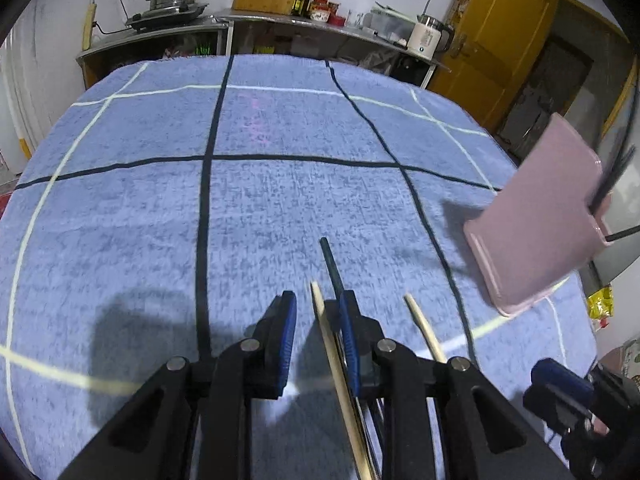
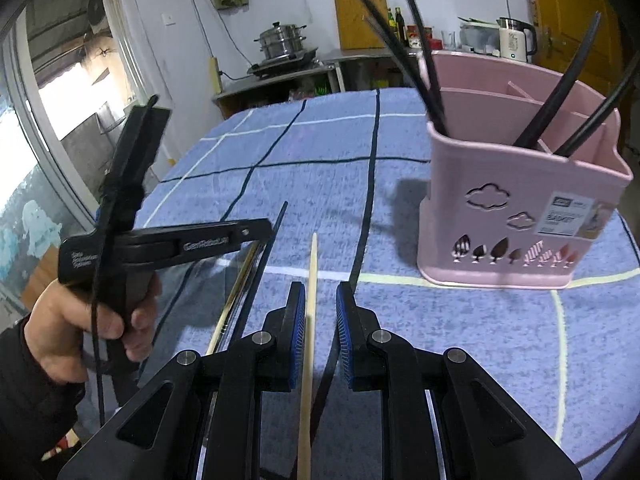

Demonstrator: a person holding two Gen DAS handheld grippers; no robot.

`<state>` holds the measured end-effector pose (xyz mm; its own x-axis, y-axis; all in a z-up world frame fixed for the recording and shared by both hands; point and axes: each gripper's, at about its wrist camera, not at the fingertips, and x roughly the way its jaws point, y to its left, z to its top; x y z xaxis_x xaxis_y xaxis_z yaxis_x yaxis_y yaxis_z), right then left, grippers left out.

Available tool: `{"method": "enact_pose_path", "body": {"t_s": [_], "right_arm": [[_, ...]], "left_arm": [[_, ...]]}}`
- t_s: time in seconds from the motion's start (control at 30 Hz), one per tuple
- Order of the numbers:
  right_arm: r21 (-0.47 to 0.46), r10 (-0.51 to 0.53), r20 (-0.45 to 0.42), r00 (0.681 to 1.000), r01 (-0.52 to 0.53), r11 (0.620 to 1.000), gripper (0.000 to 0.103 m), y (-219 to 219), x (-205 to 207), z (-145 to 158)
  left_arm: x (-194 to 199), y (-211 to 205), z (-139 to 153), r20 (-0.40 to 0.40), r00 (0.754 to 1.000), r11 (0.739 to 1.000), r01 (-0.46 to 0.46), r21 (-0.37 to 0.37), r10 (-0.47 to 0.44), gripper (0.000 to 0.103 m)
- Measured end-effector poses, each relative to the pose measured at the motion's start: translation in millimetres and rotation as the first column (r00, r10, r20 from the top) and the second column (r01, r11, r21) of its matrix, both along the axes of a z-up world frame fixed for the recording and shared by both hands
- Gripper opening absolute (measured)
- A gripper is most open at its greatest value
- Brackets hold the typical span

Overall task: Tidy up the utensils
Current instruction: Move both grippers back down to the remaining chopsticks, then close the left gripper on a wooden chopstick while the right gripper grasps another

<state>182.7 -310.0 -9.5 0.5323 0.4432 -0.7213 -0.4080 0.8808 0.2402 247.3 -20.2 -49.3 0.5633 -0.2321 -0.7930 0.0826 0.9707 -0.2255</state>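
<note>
**Left wrist view.** The left gripper (image 1: 317,296) stands released over the checked blue cloth (image 1: 280,184), its jaws visibly apart. A pale wooden chopstick (image 1: 332,344) runs between them, close against the right-hand pad. A dark chopstick (image 1: 330,260) passes behind that same finger. Nothing is clamped. A second pale chopstick (image 1: 424,328) lies just outside the jaws. The pink utensil basket (image 1: 536,216) sits at the right edge, well apart from the sticks. Whether the sticks lie flat on the cloth cannot be told.

**Right wrist view.** The right gripper (image 2: 321,286) is also released. A pale chopstick (image 2: 311,280), likely the second one, lies lengthwise between its jaws, touching the left pad only. The person's hand (image 2: 80,320) holds the other tool at the left. The basket stands upright on the cloth with dark chopsticks (image 2: 548,108) already in its compartments.

**Handling.** The chopsticks are judged light, stiff, thin and smooth. They would roll or pivot if pinched near an end. The advised hold is across the shaft near mid-length, pads square to it. The sticks should be taken singly or aligned, since crossed sticks would scissor out of the grip.
</note>
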Motion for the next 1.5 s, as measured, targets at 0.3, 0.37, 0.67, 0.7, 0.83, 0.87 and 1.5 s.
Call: {"method": "enact_pose_path", "body": {"t_s": [0.3, 0.37, 0.67, 0.7, 0.83, 0.87, 1.5], "right_arm": [[-0.006, 0.013, -0.028, 1.0, -0.013, 1.0, 0.017, 8.4, 8.3, -10.6], [-0.008, 0.017, -0.033, 0.999, -0.017, 1.0, 0.017, 10.5, 8.2, -13.2], [-0.03, 0.032, -0.049, 0.998, -0.034, 0.999, 0.017, 19.3, 11.2, -24.4], [-0.032, 0.035, -0.05, 0.998, -0.037, 0.999, 0.017, 20.7, 12.1, -25.4], [-0.055, 0.049, -0.047, 0.998, -0.051, 0.997, 0.017, 27.7, 15.9, -28.6], [-0.061, 0.051, -0.049, 0.997, -0.054, 0.997, 0.016, 29.8, 17.5, -30.0], [-0.097, -0.011, -0.082, 0.997, 0.003, 0.995, 0.016, 31.8, 38.0, -33.5]], "left_arm": [[-5.6, 19.4, 0.8, -0.001, 1.0, 0.999, -0.006, 0.041, 0.006, 0.02], [-9.0, 24.2, 0.4, -0.003, 1.0, 0.999, -0.01, 0.043, 0.01, 0.02], [-40.3, 36.4, 6.5, -0.016, 0.999, 0.999, -0.043, -0.024, 0.043, 0.02], [-43.1, 34.6, 5.0, -0.026, 0.999, 0.998, -0.046, -0.03, 0.045, 0.02], [-53.1, 21.8, -0.3, -0.036, 0.998, 0.998, -0.051, -0.022, 0.05, 0.02], [-53.6, 20.3, -0.2, -0.033, 0.998, 0.998, -0.056, -0.017, 0.055, 0.02], [-53.7, 33.0, 4.2, -0.039, 0.992, 0.989, 0.125, 0.08, -0.122, 0.01]]}}
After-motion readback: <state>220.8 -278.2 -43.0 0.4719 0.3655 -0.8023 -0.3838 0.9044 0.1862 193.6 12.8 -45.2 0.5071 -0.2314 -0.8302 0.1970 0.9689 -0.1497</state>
